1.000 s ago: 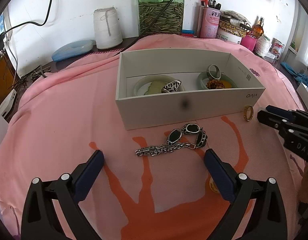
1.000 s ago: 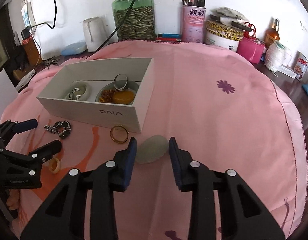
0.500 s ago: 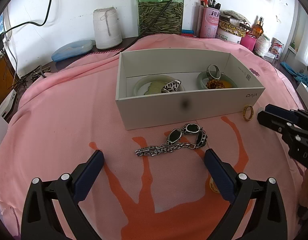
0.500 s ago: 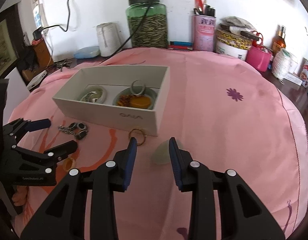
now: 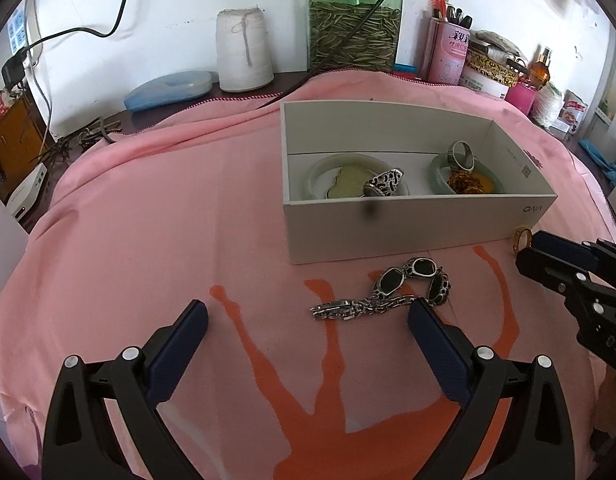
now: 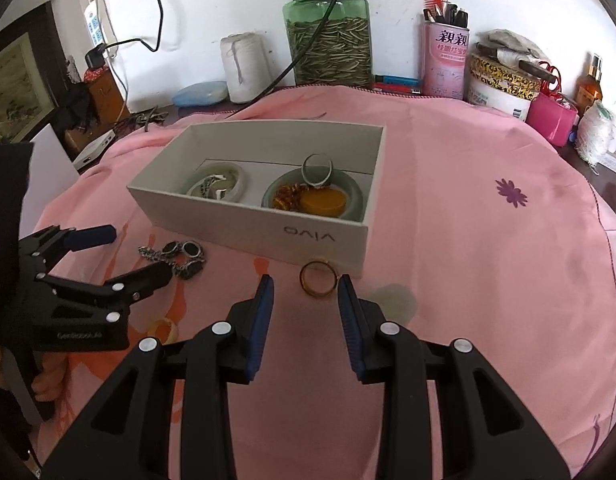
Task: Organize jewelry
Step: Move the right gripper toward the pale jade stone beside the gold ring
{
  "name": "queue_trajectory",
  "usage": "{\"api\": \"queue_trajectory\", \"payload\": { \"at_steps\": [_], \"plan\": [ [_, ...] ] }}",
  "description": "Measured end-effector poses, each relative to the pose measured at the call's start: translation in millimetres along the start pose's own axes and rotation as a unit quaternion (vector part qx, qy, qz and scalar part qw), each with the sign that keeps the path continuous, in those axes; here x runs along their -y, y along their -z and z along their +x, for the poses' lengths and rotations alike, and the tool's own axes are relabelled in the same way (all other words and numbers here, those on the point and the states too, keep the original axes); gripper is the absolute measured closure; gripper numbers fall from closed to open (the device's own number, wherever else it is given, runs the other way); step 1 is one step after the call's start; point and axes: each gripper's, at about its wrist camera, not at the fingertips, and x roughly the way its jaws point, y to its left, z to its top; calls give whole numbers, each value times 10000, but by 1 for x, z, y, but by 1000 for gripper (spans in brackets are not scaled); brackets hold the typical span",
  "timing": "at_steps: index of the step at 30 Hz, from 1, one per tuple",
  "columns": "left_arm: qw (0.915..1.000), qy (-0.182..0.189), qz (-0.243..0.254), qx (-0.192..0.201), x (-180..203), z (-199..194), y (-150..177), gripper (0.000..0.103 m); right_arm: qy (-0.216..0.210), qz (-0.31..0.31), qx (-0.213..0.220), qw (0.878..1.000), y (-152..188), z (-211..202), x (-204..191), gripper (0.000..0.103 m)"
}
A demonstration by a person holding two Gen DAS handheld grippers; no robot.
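A white box (image 5: 408, 228) (image 6: 267, 226) on the pink cloth holds jade bangles, silver rings and amber pieces. A silver chain bracelet with dark stones (image 5: 388, 290) (image 6: 175, 256) lies in front of it. My left gripper (image 5: 308, 320) (image 6: 119, 254) is open, its right finger beside the bracelet. A gold ring (image 6: 318, 280) (image 5: 522, 238) lies by the box's corner. My right gripper (image 6: 305, 294) is open, its tips either side of the ring. A pale green stone (image 6: 394, 300) shows behind the right finger.
A small orange ring (image 6: 163, 330) lies on the cloth near the left gripper. Along the back wall stand a green jar (image 5: 354, 20), a white thread spool (image 5: 241, 54), a pink tin (image 6: 446, 60) and other clutter. The cloth drops away at the table's edges.
My right gripper has moved left from the pale green stone to the gold ring and opened a little wider. My left gripper has shifted left, so the bracelet now lies near its right finger.
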Motion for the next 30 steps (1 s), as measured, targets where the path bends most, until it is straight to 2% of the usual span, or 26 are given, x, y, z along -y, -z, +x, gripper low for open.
{"api": "queue_trajectory", "payload": {
  "at_steps": [6, 8, 18, 24, 27, 29, 30],
  "plan": [
    [10000, -7, -8, 8, 0, 0, 0, 4, -8, 89, -63, 9999, -3, 5, 4, 72],
    [10000, -3, -3, 6, 1, 0, 1, 4, 55, 83, -66, 9999, -5, 7, 4, 83],
    [10000, 28, 35, -30, 2, 0, 2, 5, -22, -290, -150, 9995, 7, 0, -8, 82],
    [9988, 384, 276, 99, 12, -8, 3, 5, -33, -284, -203, 9994, 7, -4, -8, 81],
    [9974, 473, 500, 191, 23, -10, 3, 5, 4, -145, -55, 9999, 4, -12, -2, 74],
    [9969, 501, 558, 216, 28, -9, 1, 10, 8, -63, 17, 10000, 3, -17, 3, 69],
    [9966, 555, 569, 217, 29, -7, -1, 16, 19, -17, 46, 10000, 2, -19, 4, 69]
  ]
}}
